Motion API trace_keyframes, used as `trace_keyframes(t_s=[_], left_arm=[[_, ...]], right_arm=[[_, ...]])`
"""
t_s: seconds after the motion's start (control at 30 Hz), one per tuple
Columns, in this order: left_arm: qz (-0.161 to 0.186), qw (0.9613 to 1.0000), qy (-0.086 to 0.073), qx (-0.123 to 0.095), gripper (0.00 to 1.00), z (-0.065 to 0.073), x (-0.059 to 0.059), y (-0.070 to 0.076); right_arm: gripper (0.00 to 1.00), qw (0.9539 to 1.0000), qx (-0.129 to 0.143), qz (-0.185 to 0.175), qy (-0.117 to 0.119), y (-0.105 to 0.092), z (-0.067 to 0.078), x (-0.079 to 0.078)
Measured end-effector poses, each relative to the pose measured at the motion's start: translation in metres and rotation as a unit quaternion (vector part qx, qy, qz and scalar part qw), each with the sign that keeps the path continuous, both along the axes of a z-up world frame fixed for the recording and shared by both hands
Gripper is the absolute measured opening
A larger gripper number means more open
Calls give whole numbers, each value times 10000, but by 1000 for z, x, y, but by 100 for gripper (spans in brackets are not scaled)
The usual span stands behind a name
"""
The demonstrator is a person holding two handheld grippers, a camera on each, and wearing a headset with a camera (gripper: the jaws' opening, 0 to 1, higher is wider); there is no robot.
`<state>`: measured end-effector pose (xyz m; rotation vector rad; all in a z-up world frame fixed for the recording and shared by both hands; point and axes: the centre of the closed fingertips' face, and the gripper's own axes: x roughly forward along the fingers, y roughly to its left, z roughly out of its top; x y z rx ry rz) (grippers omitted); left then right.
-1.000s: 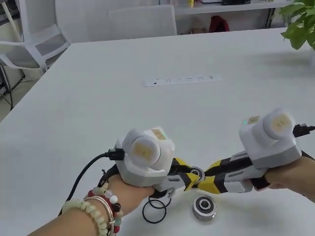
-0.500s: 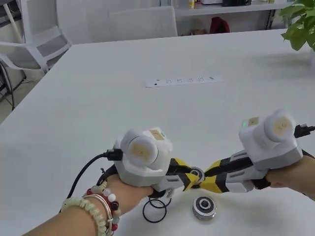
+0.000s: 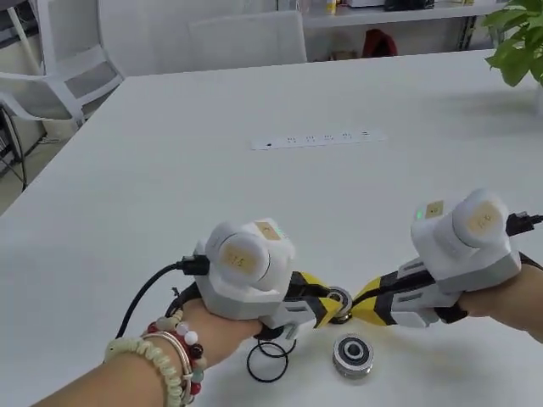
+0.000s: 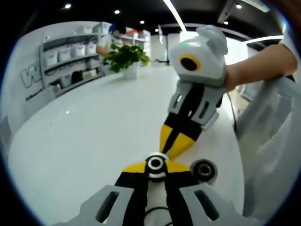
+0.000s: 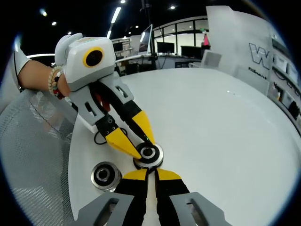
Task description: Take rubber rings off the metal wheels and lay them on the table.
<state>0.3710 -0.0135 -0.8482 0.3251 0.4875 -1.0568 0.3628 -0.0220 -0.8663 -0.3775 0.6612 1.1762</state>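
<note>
Hardly anything moved: left hand-held gripper (image 3: 332, 306) clamps the metal wheel (image 3: 340, 298); right hand-held gripper (image 5: 149, 173), jaws narrow at its rim, should peel steadily.

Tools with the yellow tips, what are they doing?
A person holds one tool in each hand. The left tool pinches a small metal wheel above the white table, and the right tool, shut, touches its rim. A second wheel and two black rubber rings lie on the table below.
</note>
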Motion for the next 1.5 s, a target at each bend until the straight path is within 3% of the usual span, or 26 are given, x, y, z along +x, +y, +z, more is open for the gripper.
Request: trace_keyframes(t_s=[0.33, 0.5, 1.1, 1.23, 1.33, 1.43, 1.5], left_arm=[[56, 10000, 34, -54, 13, 0, 0, 1], [72, 10000, -56, -4, 13, 0, 2, 2], [105, 9999, -124, 16, 13, 0, 4, 5], [101, 9999, -125, 11, 13, 0, 4, 5], [82, 9999, -137, 8, 12, 0, 3, 4], [55, 9999, -149, 10, 12, 0, 2, 4], [40, 9999, -155, -2, 12, 0, 2, 3]], right_arm=[[0, 9993, -37, -355, 51, -4, 0, 8], [0, 9982, -291, -452, -281, -4, 0, 16], [0, 9943, -648, -275, -802, -4, 1, 22], [0, 9957, -152, -914, -20, -5, 1, 24], [0, 9941, 72, -1051, 273, -7, 1, 23], [0, 9878, 379, -1319, 739, -9, 1, 22], [0, 9858, 515, -1355, 843, -10, 2, 22]])
